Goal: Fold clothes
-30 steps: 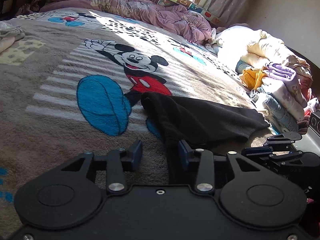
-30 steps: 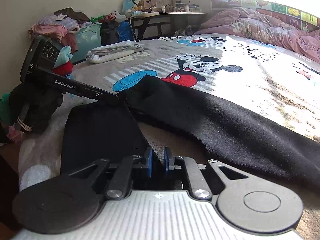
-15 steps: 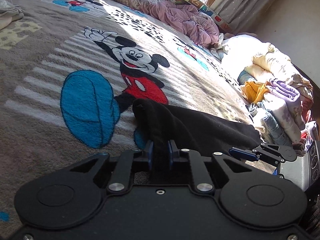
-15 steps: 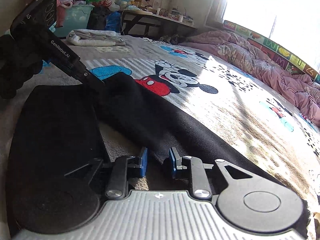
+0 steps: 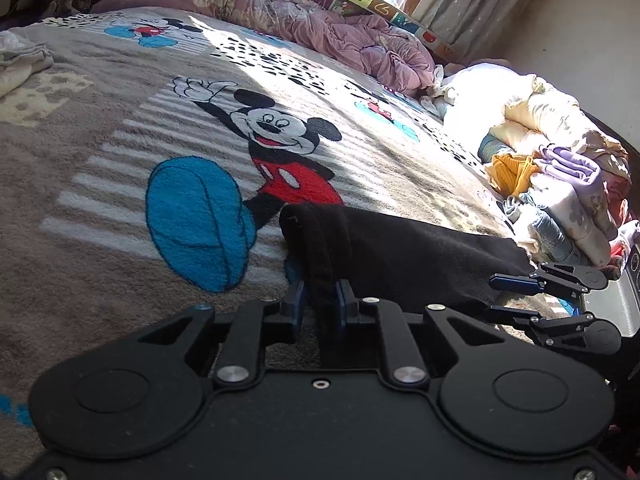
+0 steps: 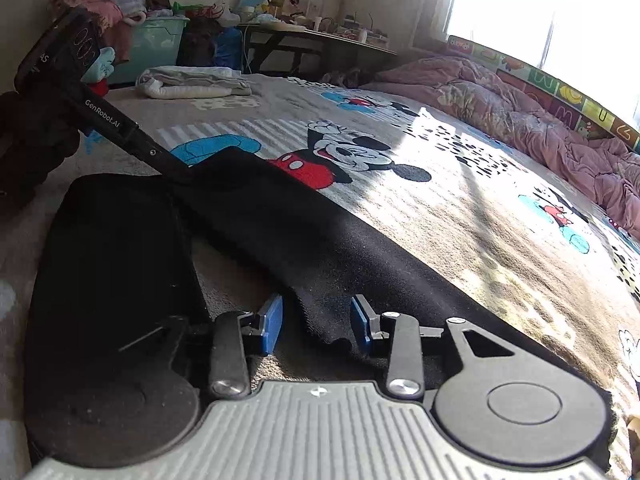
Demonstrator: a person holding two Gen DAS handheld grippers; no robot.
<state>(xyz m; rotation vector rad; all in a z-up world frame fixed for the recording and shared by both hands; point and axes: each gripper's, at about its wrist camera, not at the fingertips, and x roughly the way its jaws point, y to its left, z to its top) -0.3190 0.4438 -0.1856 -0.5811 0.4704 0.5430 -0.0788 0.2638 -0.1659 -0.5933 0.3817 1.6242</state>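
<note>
**Black garment pinched at one end, loose at the other**

We cannot identify the black garment point(image 6: 280, 224): in shade it reads as one dark mass with no seams visible, and the right camera's own body cuts off its near edge. It looks like soft, matte knit. It lies flat on the bed, on a fuzzy grey blanket point(image 5: 100, 152) printed with a cartoon mouse. One long strip runs diagonally, and a rounded flap lies beside it.

The left hand-held gripper point(image 5: 318, 300) is closed on a rolled, bunched fold of the fabric, its blue pads pressed against it. The right hand-held gripper point(image 6: 316, 322) stands open, its pads either side of the cloth's edge without squeezing it.

A crumpled pink quilt point(image 6: 520, 120) lies by the window. A clothes pile point(image 5: 560, 188) sits past the bed's edge, partly overexposed.
</note>
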